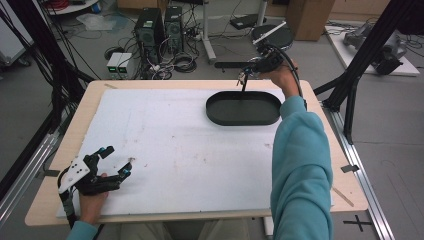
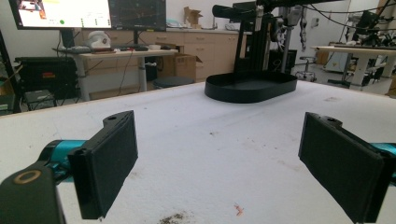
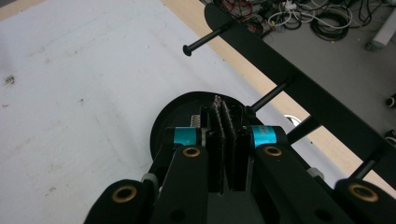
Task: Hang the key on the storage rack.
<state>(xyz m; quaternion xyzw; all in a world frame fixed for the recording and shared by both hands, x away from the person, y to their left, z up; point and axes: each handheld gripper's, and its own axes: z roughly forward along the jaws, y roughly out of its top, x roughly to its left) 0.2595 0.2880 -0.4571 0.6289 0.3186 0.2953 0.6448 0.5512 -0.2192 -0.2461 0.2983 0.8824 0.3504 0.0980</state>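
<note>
A black oval tray [image 1: 243,121] lies at the far right of the white board [image 1: 165,150]. It is also in the left gripper view [image 2: 252,91], with an upright post [image 2: 247,51] rising from it. At the top a black bar [image 1: 230,64] with pegs runs level; the right gripper view has the bar [image 3: 299,79] slanting past the far table edge. My right gripper [image 1: 247,71] hovers above the tray's far rim, beside the bar. Its jaws [image 3: 224,105] are shut, pads together, and I cannot make out anything between them. My left gripper [image 1: 118,159] rests at the near left corner, open and empty [image 2: 219,158].
A teal sleeve [image 1: 300,165] crosses the right side of the wooden table [image 1: 340,185]. Computer towers [image 1: 160,30] and cables [image 1: 175,62] stand on the floor beyond the far edge. Black frame struts [image 1: 360,65] rise at the right.
</note>
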